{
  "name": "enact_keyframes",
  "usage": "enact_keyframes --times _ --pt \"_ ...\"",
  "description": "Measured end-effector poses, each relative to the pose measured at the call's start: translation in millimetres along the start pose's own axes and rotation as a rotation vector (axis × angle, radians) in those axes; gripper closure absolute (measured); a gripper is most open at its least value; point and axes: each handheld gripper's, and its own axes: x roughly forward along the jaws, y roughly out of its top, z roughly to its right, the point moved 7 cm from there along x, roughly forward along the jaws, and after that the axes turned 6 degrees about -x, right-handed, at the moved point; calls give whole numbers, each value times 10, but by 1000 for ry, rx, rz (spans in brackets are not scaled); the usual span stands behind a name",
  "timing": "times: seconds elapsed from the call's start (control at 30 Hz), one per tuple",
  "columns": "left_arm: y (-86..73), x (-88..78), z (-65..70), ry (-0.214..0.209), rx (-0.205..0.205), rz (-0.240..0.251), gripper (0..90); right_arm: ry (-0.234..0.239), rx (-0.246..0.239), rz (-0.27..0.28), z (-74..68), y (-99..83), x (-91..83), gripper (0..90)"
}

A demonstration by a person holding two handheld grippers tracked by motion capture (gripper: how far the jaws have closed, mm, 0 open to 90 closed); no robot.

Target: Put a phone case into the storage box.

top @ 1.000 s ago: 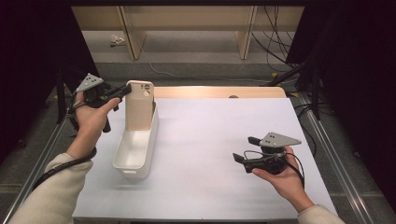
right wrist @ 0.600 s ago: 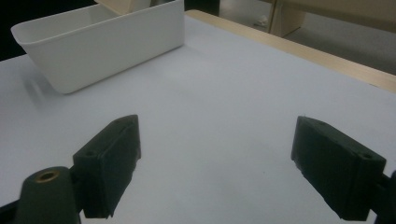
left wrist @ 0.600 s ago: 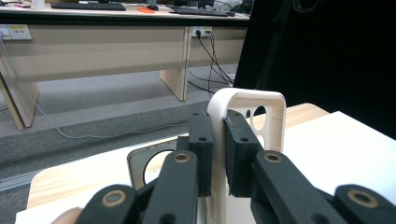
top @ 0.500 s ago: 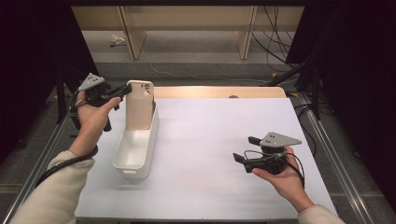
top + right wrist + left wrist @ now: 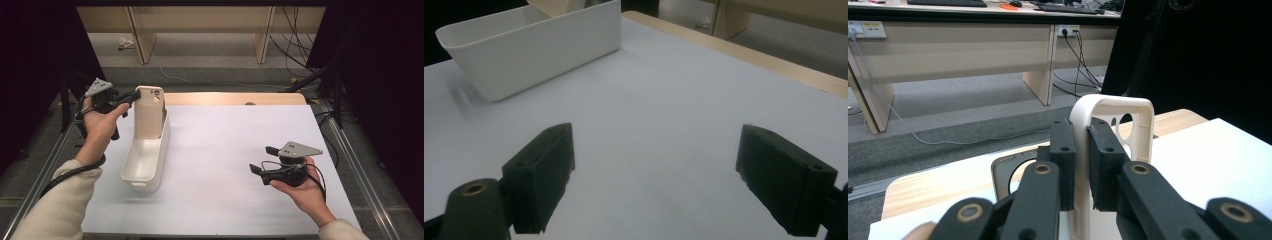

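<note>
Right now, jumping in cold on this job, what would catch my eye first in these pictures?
The beige phone case stands upright at the far end of the white bin on the table's left side, pinched at its top edge by the left gripper. The right gripper waits over the bare white table at the right, jaws wide open, holding nothing.

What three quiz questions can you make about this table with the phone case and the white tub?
1. True or false: the left tool grips the phone case by its edge.
2. Are the right tool jaws open or shut?
3. Where does the phone case stand? A) flat on the table B) upright in the white tub's far end C) in the right hand

Key: 1 true; 2 open; 3 B
</note>
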Motion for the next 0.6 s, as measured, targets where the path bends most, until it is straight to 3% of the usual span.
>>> enact_keyframes --times 0.6 --pt "-30 59 -65 18 0 -5 823 0 0 -1 3 -2 2 168"
